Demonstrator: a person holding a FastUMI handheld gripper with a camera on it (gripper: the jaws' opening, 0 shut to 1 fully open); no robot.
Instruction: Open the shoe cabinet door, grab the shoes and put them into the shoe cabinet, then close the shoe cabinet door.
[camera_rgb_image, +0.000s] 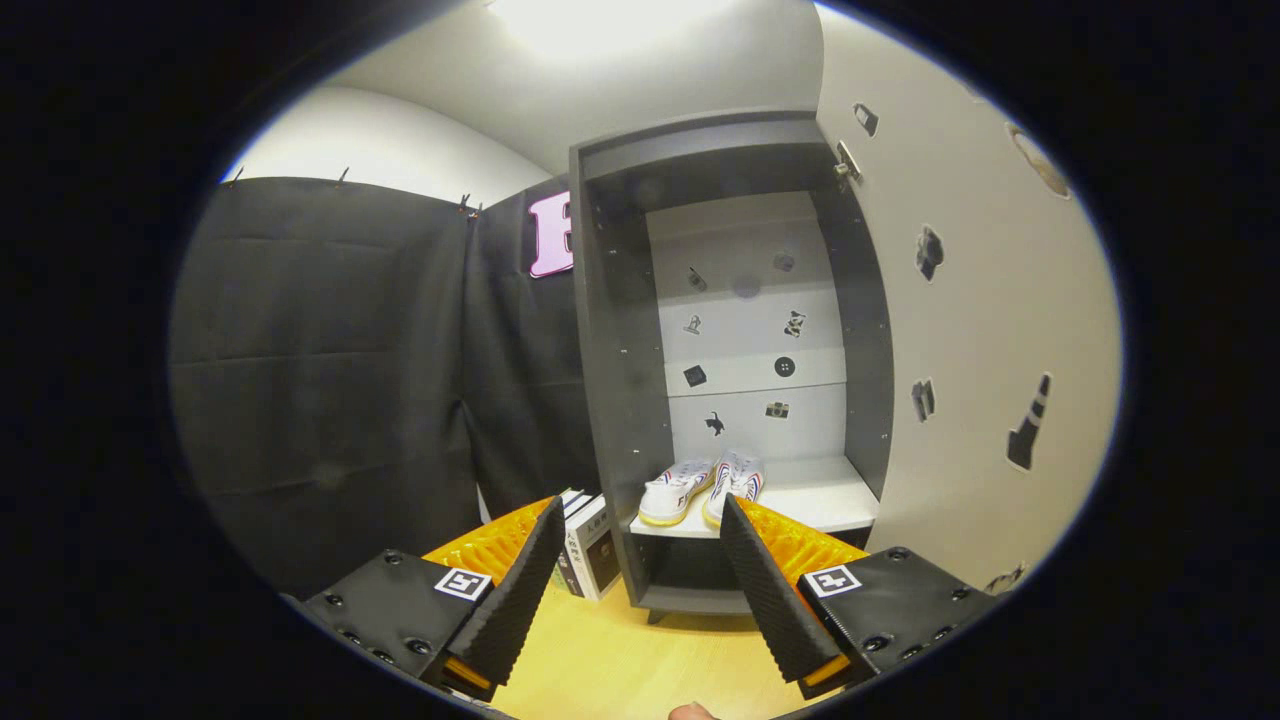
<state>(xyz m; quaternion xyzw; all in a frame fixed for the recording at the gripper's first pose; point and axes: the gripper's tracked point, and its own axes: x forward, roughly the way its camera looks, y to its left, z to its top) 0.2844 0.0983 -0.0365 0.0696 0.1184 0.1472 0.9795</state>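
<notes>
The camera rides on the claw (640, 560), low over the wooden counter (620, 660), looking forward along its two spread fingers; it faces the open shoe cabinet (620, 330) straight ahead, fairly near; the shoes (700, 487) on its shelf lie just beyond the fingers; the open door (980, 330) stands right of the claw.

Bright overhead glare, fisheye-warped edges

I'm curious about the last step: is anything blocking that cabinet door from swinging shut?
Nothing visible does. The pair of white sneakers sits on the pale shelf inside the grey shoe cabinet, while the white door stands swung open to the right. The hand-held gripper hangs open, empty, before the cabinet.
</notes>
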